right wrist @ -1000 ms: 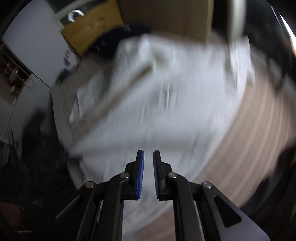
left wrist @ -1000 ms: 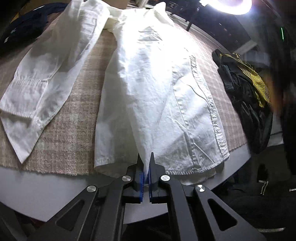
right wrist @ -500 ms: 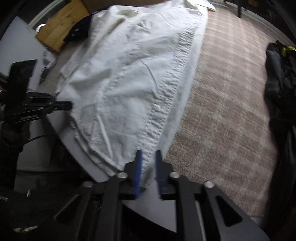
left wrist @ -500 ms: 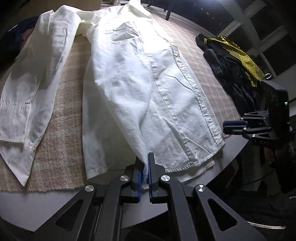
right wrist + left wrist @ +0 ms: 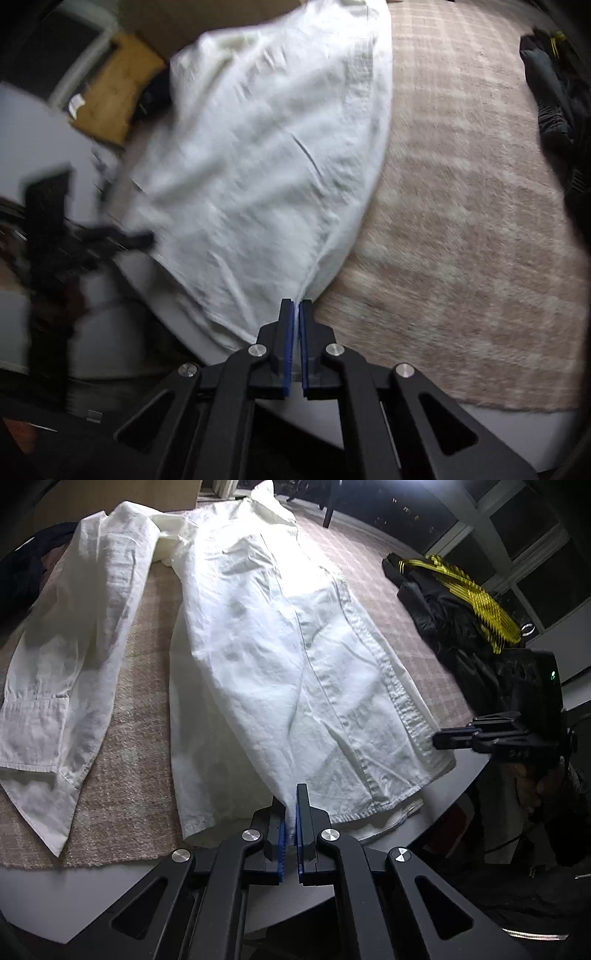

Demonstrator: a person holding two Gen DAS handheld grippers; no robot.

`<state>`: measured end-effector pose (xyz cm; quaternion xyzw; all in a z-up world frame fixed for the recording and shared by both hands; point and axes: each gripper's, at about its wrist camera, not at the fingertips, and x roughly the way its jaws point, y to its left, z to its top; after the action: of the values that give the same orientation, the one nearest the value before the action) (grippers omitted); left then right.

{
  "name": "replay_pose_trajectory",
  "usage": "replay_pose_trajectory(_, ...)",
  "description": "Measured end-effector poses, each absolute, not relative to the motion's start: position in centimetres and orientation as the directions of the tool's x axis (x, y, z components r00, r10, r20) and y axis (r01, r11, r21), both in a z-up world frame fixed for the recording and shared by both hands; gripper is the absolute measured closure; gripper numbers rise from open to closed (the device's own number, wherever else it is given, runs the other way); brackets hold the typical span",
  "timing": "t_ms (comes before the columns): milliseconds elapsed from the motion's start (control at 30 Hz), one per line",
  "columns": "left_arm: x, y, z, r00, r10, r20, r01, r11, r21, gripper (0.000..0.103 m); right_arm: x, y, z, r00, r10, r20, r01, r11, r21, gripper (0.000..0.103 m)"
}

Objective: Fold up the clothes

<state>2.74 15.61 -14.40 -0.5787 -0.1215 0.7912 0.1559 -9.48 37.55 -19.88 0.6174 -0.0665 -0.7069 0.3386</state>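
Note:
A white long-sleeved shirt (image 5: 280, 657) lies spread on a beige checked mat (image 5: 140, 709), collar at the far end. One sleeve (image 5: 74, 657) stretches down the left. My left gripper (image 5: 291, 808) is shut on a pinch of the near hem, with cloth pulled up between its blue pads. In the right wrist view my right gripper (image 5: 296, 306) is shut on the shirt (image 5: 258, 166) at its near right edge, where the fabric puckers into the tips. The right gripper (image 5: 439, 739) shows by the hem's right corner, and the left gripper (image 5: 146, 239) appears blurred at the left.
A black garment with yellow stripes (image 5: 461, 602) lies on the mat's right side, also visible as a dark heap (image 5: 554, 92). A dark blue cloth (image 5: 22, 565) sits at the far left. The grey table edge (image 5: 92, 886) runs close below the hem. A wooden board (image 5: 110, 92) stands beyond.
My right gripper swung in to the shirt's right edge, stood open around it, then shut on the cloth. The left gripper kept its hold on the hem and barely moved.

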Motion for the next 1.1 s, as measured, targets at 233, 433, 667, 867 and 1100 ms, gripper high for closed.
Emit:
replay_pose_trajectory(233, 2.4, 12.7, -11.3, -0.341, 0.379, -0.86, -0.092, -0.924, -0.37, 0.1, -9.8, 37.4, -15.8, -0.064, -0.699, -0.712, 0.363, -0.681, 0.636, 0.1)
replay_pose_trajectory(433, 2.4, 11.8, -9.1, -0.392, 0.363, -0.845, -0.085, -0.929, -0.36, 0.1, -8.6, 37.5, -16.5, -0.073, -0.772, -0.631, 0.299, -0.621, 0.725, 0.1)
replay_pose_trajectory(667, 1.6, 12.2, -11.4, -0.335, 0.36, -0.871, -0.091, -0.932, -0.35, 0.1, -9.0, 38.8, -16.5, -0.103, -0.778, -0.62, 0.241, -0.625, 0.743, 0.1)
replay_pose_trajectory(867, 1.5, 13.4, -16.2, -0.219, 0.327, -0.919, -0.087, -0.945, -0.316, 0.1, -8.2, 38.1, -17.2, -0.098, -0.649, -0.755, 0.309, -0.741, 0.597, 0.099)
replay_pose_trajectory(1100, 3.5, 14.3, -15.3, -0.26, 0.219, -0.94, -0.16, -0.97, -0.181, 0.086, -7.6, 38.2, -21.1, -0.063, -0.515, -0.855, 0.307, -0.825, 0.474, 0.083)
